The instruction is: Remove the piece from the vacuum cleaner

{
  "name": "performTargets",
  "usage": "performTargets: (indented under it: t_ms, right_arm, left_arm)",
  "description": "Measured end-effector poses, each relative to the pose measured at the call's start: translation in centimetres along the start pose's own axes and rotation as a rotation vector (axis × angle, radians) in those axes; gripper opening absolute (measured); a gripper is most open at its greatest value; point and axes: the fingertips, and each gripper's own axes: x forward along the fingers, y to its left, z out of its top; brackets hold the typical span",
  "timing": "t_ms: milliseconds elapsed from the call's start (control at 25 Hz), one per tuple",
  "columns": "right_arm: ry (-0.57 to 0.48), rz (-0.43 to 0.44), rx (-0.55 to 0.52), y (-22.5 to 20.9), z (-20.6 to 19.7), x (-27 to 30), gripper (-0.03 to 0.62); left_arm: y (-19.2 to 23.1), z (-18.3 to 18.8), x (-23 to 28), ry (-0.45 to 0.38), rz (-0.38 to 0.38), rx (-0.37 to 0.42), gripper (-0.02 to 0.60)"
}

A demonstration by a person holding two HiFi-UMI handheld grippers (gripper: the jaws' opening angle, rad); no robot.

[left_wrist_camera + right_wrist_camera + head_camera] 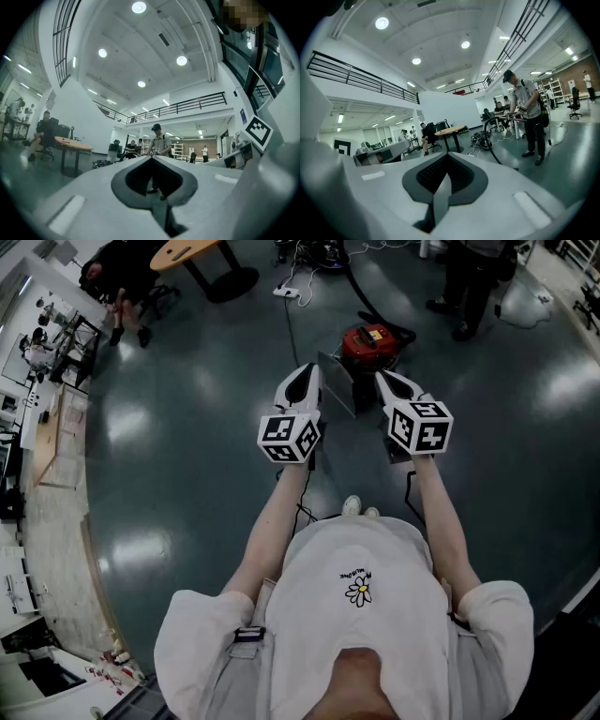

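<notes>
A red vacuum cleaner stands on the dark floor ahead of me. A grey boxy part sits against its near side, and a black hose runs away from it. My left gripper and right gripper are held side by side above the floor. They point at the cleaner from either side of the grey part and touch nothing. Both are shut and empty. In the left gripper view the left gripper points out level across the hall, as does the right gripper in its own view. The cleaner is hidden in both gripper views.
A person stands beyond the cleaner and holds the hose in the right gripper view. A round wooden table and a seated person are at the far left. Cables lie on the floor. Workbenches line the left wall.
</notes>
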Motion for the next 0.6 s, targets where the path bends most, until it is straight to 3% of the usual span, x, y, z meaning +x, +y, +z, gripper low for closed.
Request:
performTargets:
  t_ms: [400, 600]
  right_arm:
    - [-0.01, -0.003, -0.034, -0.84, 0.08, 0.14, 0.023]
    - [-0.012, 0.01, -0.001, -0.94, -0.38, -0.04, 0.025]
  left_arm:
    - [-0.45, -0.6, 0.76, -0.005, 0.015, 0.004, 0.0]
    - [-0.67, -0.72, 0.37, -0.007, 0.021, 0.007, 0.0]
